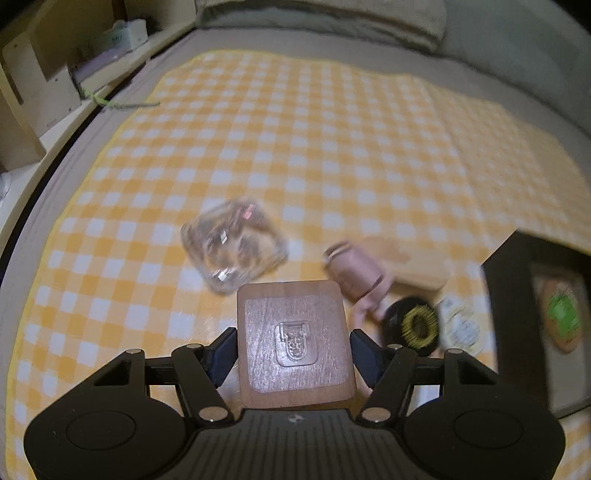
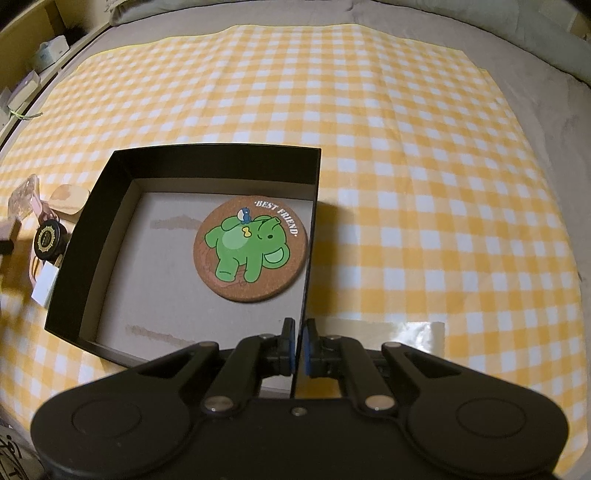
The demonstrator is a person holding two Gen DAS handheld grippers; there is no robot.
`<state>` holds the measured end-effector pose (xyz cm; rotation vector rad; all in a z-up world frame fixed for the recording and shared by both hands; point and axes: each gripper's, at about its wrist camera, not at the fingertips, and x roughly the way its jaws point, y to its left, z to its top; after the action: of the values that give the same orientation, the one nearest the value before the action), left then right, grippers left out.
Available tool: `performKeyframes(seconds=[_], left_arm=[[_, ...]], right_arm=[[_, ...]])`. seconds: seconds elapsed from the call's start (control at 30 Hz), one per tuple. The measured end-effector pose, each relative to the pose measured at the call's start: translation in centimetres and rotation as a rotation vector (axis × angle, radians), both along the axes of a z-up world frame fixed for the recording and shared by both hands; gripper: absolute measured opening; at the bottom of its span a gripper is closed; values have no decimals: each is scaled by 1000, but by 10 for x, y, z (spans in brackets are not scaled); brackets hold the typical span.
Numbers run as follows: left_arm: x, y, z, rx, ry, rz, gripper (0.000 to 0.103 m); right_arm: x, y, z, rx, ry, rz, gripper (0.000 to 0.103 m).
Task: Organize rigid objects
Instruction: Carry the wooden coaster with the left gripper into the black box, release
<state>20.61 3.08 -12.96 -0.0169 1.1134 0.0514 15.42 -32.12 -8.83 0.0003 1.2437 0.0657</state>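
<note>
My left gripper (image 1: 293, 350) is shut on a brown wooden square block (image 1: 293, 343) with a clear clip on its face, held above the yellow checked cloth (image 1: 295, 147). Beyond it lie a clear plastic box (image 1: 234, 245), a pink jar (image 1: 356, 273), a light wooden board (image 1: 410, 266) and a black round brush (image 1: 413, 325). My right gripper (image 2: 299, 349) is shut on the right wall of a black box (image 2: 312, 229). Inside the box lies a round cork coaster (image 2: 251, 249) with a green elephant. The box also shows at the right of the left wrist view (image 1: 517, 314).
A white round lid (image 1: 461, 325) lies next to the brush. Shelving with small boxes (image 1: 74, 66) runs along the left edge of the bed. A grey pillow (image 1: 332, 18) lies at the far side. Clear tape (image 2: 406, 332) holds the cloth near my right gripper.
</note>
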Motion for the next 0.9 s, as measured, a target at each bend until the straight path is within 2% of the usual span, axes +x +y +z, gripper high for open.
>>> performKeyframes(seconds=[0.13, 0.27, 0.5, 0.63, 0.8, 0.9], left_arm=[[3, -17, 18, -62, -48, -22, 66], [6, -51, 30, -123, -73, -80, 66], [12, -131, 34, -187, -69, -218, 66], [17, -164, 27, -232, -42, -239, 66], [25, -196, 14, -204, -30, -264, 66], [31, -202, 6, -180, -21, -251, 66]], right_arm=[[0, 1, 0, -3, 0, 2, 5], [0, 1, 0, -2, 0, 2, 5], [0, 1, 1, 1, 0, 1, 5], [0, 0, 1, 1, 0, 1, 5], [1, 0, 0, 5, 1, 2, 5], [0, 1, 1, 5, 3, 5, 5]])
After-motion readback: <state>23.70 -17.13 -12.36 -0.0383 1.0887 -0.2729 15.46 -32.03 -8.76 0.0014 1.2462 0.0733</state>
